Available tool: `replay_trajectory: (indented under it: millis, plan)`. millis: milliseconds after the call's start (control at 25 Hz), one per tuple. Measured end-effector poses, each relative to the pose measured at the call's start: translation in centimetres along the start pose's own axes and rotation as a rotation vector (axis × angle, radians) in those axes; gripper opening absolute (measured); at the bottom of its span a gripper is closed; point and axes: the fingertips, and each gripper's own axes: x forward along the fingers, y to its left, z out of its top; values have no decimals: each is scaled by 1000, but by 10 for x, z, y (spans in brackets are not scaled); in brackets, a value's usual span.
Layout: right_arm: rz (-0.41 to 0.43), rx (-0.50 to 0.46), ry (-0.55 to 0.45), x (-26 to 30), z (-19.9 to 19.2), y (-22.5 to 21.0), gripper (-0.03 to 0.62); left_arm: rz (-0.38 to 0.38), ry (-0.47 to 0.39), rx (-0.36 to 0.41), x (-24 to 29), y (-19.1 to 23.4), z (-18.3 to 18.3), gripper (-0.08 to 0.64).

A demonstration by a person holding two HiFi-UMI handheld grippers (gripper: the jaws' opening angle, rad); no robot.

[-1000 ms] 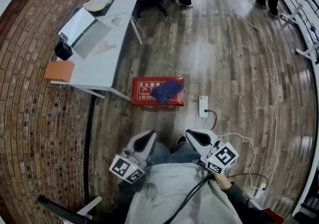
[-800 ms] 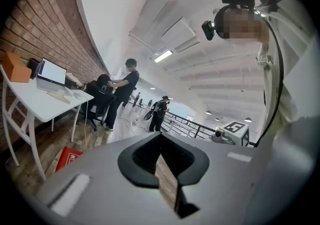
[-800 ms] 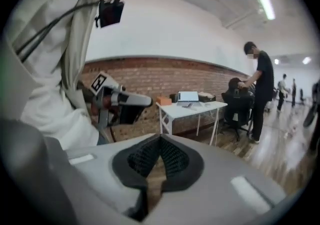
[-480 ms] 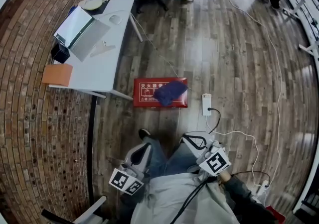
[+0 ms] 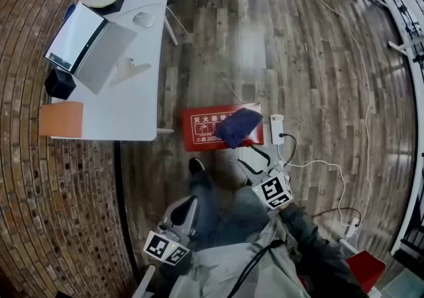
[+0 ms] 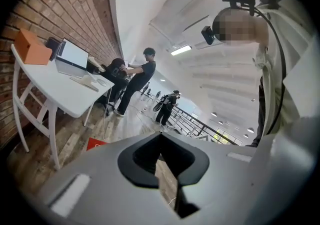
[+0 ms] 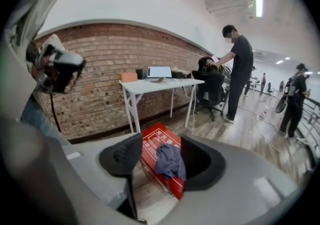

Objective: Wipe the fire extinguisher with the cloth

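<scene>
Red fire extinguisher box lay flat on the wood-plank floor near a brick wall.
Its long axis ran left to right in the head view, just beyond the white table. The lettered face was up, with white characters 灭火器. The blue cloth covered its right end. The right gripper jaws had just been opening and gripped nothing; the left gripper tips met.

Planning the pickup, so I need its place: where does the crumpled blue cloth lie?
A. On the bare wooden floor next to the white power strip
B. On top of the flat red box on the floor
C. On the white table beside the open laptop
B: the head view shows the crumpled blue cloth draped on the right end of the flat red box, which rests on the wooden floor.
</scene>
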Motion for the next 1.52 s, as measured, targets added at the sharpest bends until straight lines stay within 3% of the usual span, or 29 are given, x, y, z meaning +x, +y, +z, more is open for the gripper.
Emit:
replay_trajectory:
  millis: [120,280,400,480,600,760,920,1000,1160,1240,1320,1400,1520]
  plan:
    - [-58,-40,142,68,-27,-8,242,-4,55,-1,-11,46,13,5]
    - [-70,-106,353,161,-83,-23,242,10,105,-3,-14,109,22,5]
    - [-75,-72,500,195,-127,-19,242,13,162,-37,-21,141,14,5]
    - [-92,21,497,202,-130,-20,210,-2,186,-54,-16,157,5,5]
    - [-97,123,470,215,-117,-6,112,-5,216,-65,1,184,-10,5]
    - [7,58,437,259,-89,49,101,18,251,-51,29,218,-38,5]
    - [121,-50,410,277,-73,85,101,17,300,-132,44,220,-86,5]
    - [76,-57,380,269,-79,53,101,-23,320,-150,58,209,-106,5]
    - [-161,78,340,220,-110,-73,101,-76,322,-140,85,192,-125,5]
    - [-272,156,369,185,-132,-124,101,-68,311,-130,98,189,-128,5]
    - [-315,227,370,164,-148,-143,101,-27,284,-120,109,191,-126,5]
    - [-278,235,341,161,-151,-125,97,54,242,-127,111,197,-120,5]
    - [-64,120,330,176,-140,-47,97,170,196,-153,112,201,-112,5]
